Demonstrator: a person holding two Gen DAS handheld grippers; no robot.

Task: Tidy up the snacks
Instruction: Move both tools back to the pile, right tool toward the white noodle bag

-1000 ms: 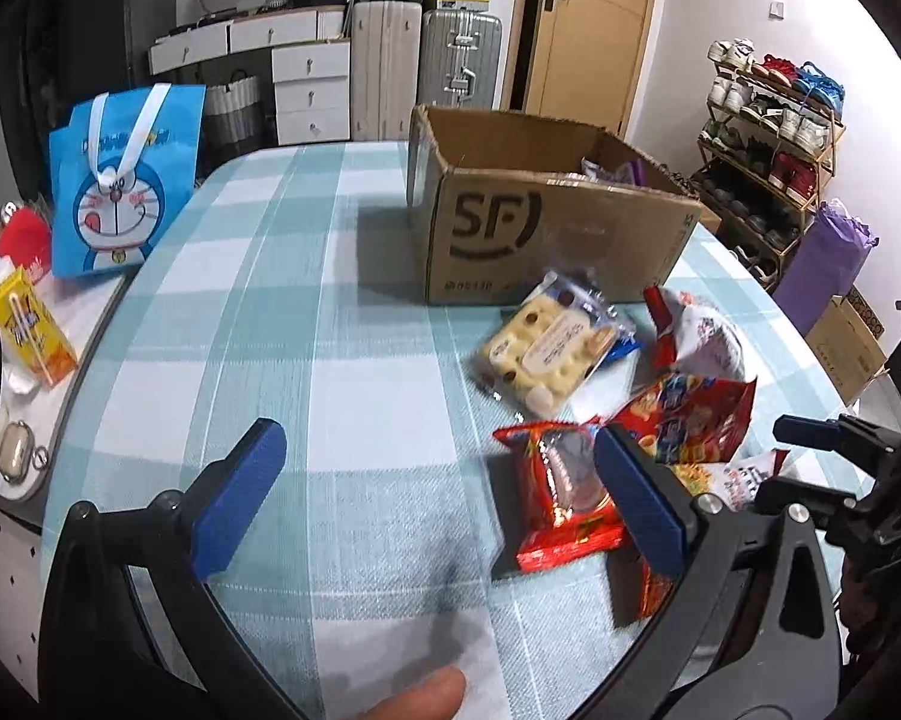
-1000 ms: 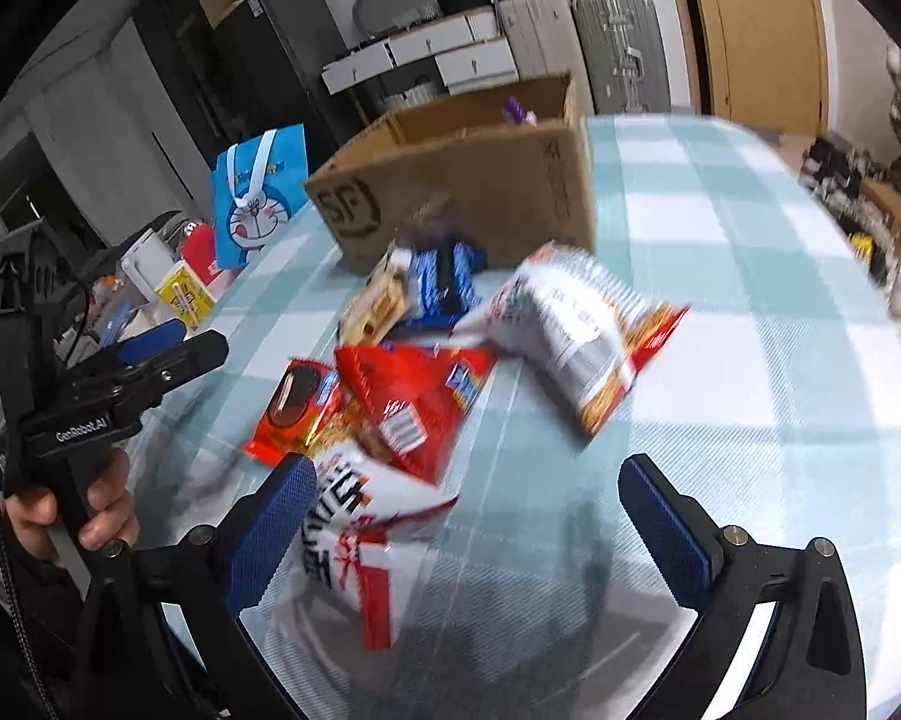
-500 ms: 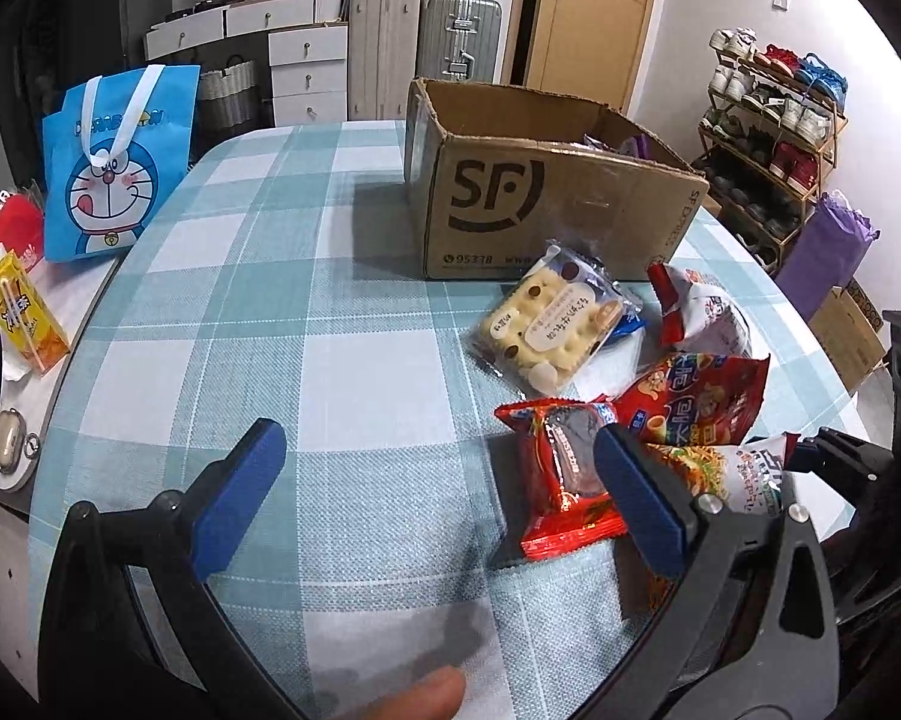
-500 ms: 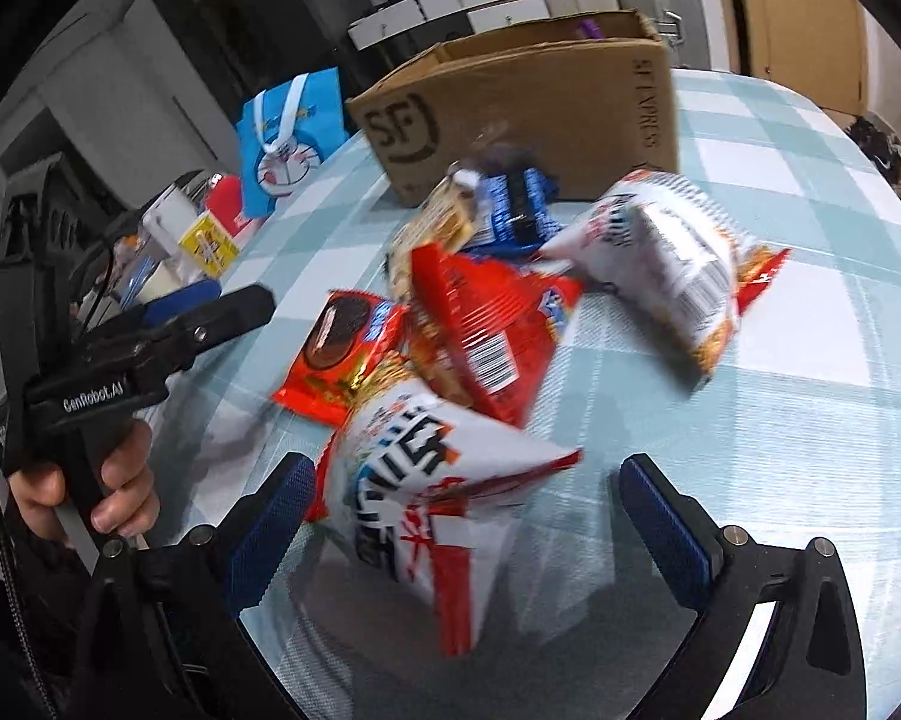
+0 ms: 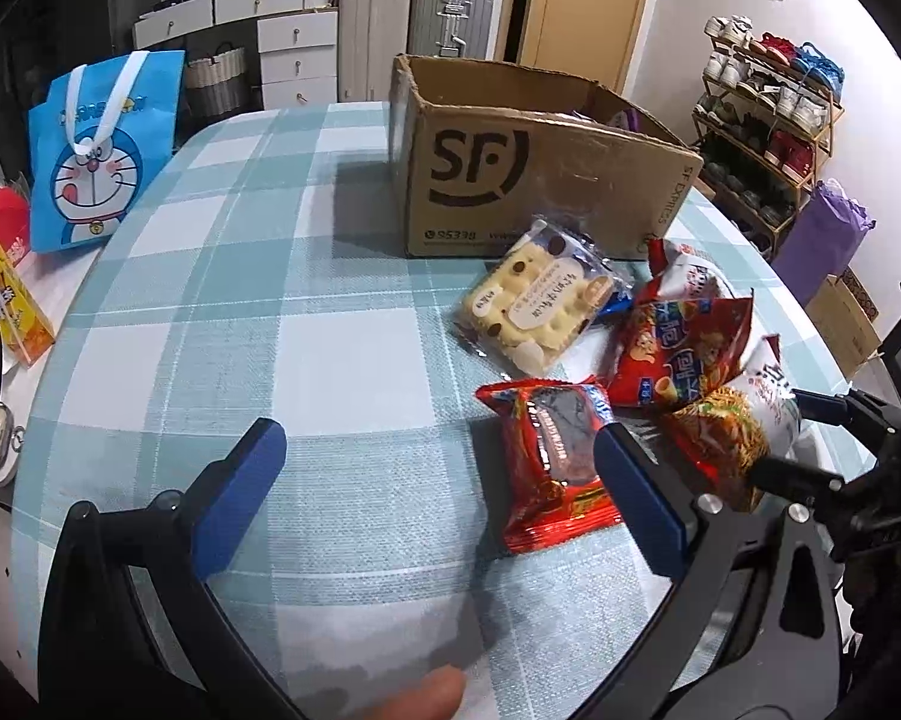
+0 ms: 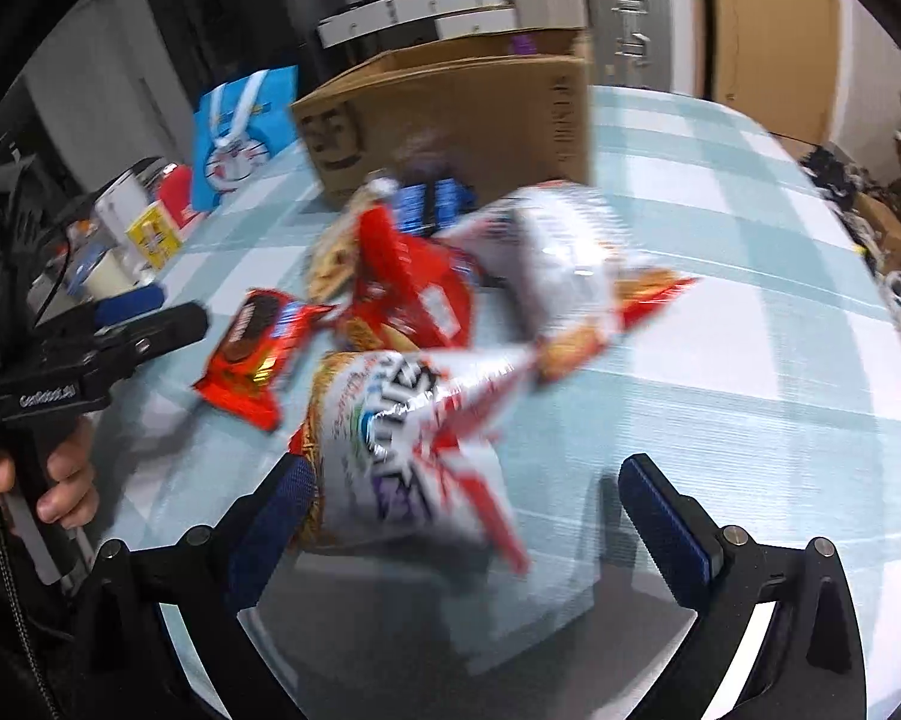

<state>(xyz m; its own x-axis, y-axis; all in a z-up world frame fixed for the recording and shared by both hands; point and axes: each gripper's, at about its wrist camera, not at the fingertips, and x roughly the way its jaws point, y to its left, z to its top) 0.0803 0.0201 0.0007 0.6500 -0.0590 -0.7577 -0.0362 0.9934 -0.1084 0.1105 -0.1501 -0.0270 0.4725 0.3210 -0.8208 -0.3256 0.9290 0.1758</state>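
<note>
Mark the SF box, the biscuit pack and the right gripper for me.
SF box (image 5: 480, 180), left wrist view, on its logo face.
Biscuit pack (image 5: 534, 306), left wrist view, on its label.
Right gripper (image 6: 468, 498), right wrist view, between its fingertips.

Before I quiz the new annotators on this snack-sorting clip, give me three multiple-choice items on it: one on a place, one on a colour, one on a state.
1. Where does the biscuit pack lie?
A. inside the cardboard box
B. on the tablecloth in front of the cardboard box
C. on the shoe rack

2. What colour is the cartoon bag?
A. blue
B. green
C. black

3. How is the right hand-held gripper?
A. shut on a can
B. shut on nothing
C. open, with the white noodle bag between its fingers

Answers:
1 B, it rests on the tablecloth just before the cardboard box.
2 A, its front is blue.
3 C, the fingers stand wide either side of the white noodle bag.
</note>
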